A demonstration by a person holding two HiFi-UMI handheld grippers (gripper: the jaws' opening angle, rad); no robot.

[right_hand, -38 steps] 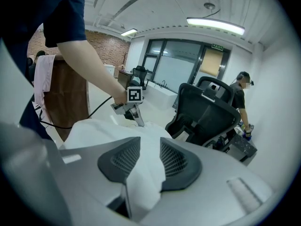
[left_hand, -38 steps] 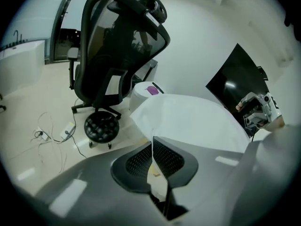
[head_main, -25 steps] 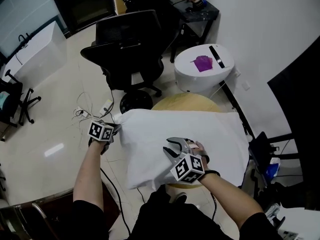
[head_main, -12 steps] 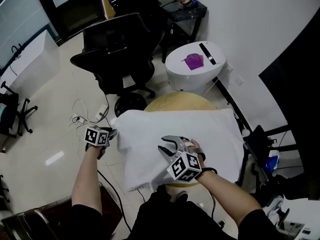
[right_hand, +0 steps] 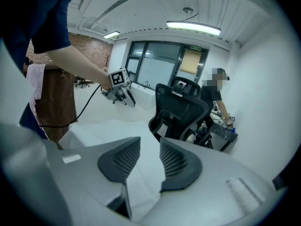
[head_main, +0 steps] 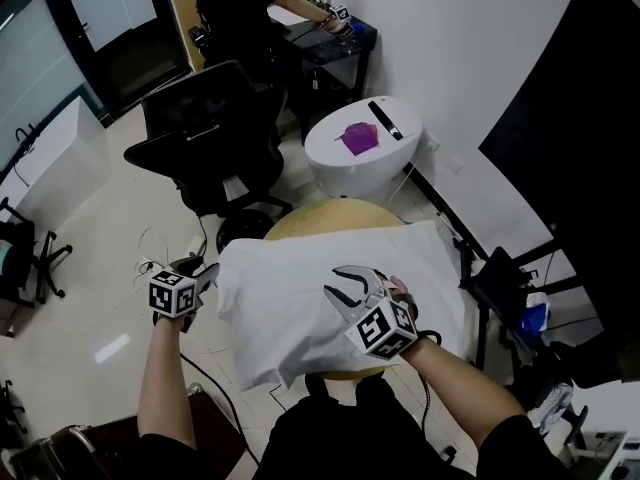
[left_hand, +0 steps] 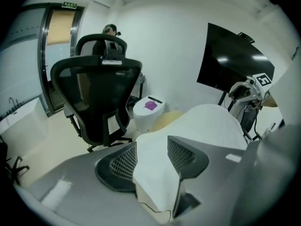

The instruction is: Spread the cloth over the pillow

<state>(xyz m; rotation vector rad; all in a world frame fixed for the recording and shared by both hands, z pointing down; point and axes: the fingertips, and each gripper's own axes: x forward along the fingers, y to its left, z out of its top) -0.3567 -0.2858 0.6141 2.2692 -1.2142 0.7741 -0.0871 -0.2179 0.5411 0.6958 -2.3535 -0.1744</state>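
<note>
Left gripper (head_main: 203,270): released. Its jaws have just been opening and now stand wide. A corner of the cloth (head_main: 300,298) shows in the gap, and the pads are off it. The gripper sits at 9 o'clock of the cloth, just beside its edge.
Right gripper (head_main: 338,282): released, jaws apart. White fabric shows through the gap, with nothing pinched. It is over the cloth's near half, toward 5 o'clock from the middle.
Cloth: white, spread across the mound at the centre of the head view. Its near edge is wrinkled and one corner droops at 7 o'clock.
Pillow: the bulk under the cloth; its own cover cannot be told from the cloth.
Round table (head_main: 330,216): pale wood, its rim showing at 12 o'clock of the cloth.
White drum-shaped stand (head_main: 340,168): beyond the table at 12 o'clock. A purple item (head_main: 357,138) and a black bar (head_main: 385,119) lie on top.
Office chair (head_main: 205,143): black, at 11 o'clock of the cloth.
Person (head_main: 235,13): farthest, at 11 o'clock, reaching to a dark desk (head_main: 345,38).
</note>
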